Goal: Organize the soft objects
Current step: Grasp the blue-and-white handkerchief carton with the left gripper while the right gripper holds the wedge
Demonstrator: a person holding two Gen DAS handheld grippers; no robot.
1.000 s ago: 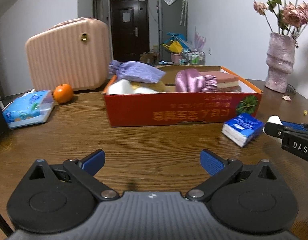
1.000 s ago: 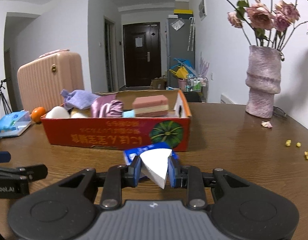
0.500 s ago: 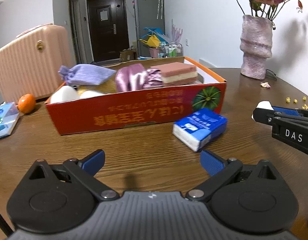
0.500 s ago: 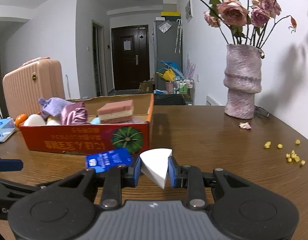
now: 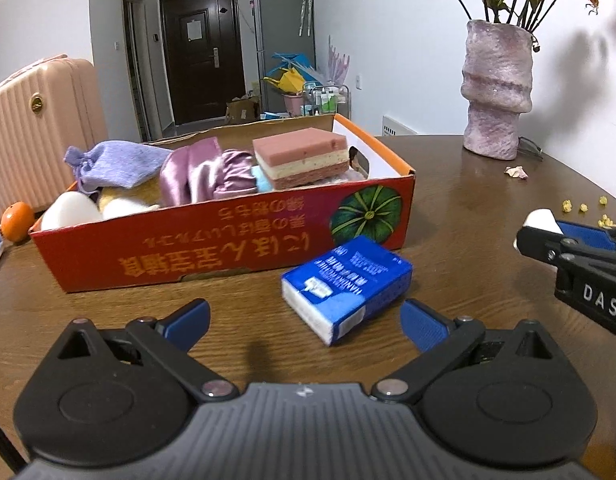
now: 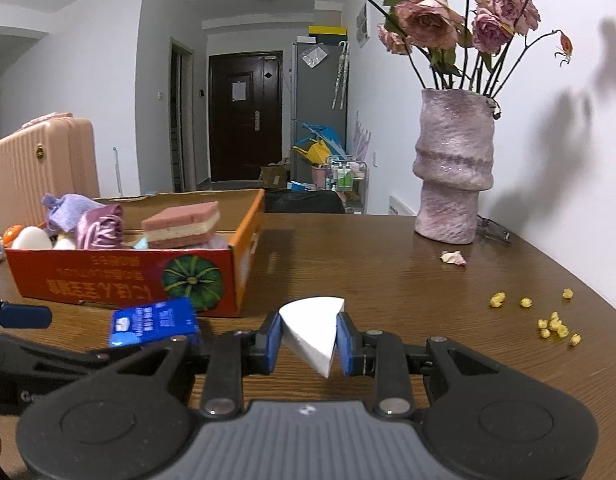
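A red cardboard box [image 5: 227, 240] on the wooden table holds soft things: a lilac pouch [image 5: 119, 164], a purple satin cloth [image 5: 195, 176], a pink layered sponge [image 5: 299, 156] and white balls [image 5: 67, 210]. A blue tissue pack [image 5: 348, 284] lies on the table in front of the box, just ahead of my open left gripper [image 5: 303, 320]. My right gripper [image 6: 310, 340] is shut on a white wedge-shaped sponge [image 6: 312, 328], held above the table right of the box [image 6: 127, 276]. The tissue pack also shows in the right wrist view [image 6: 153, 322].
A pink vase with dried roses [image 6: 454, 168] stands at the back right. Yellow crumbs [image 6: 552, 322] and a petal [image 6: 454, 258] lie on the table. A pink suitcase [image 5: 31, 128], an orange [image 5: 17, 216] and another tissue pack are at the left.
Both grippers have swung to the right. The blue tissue pack is now near and centred before my left gripper. My right gripper has carried the white sponge away from the box front.
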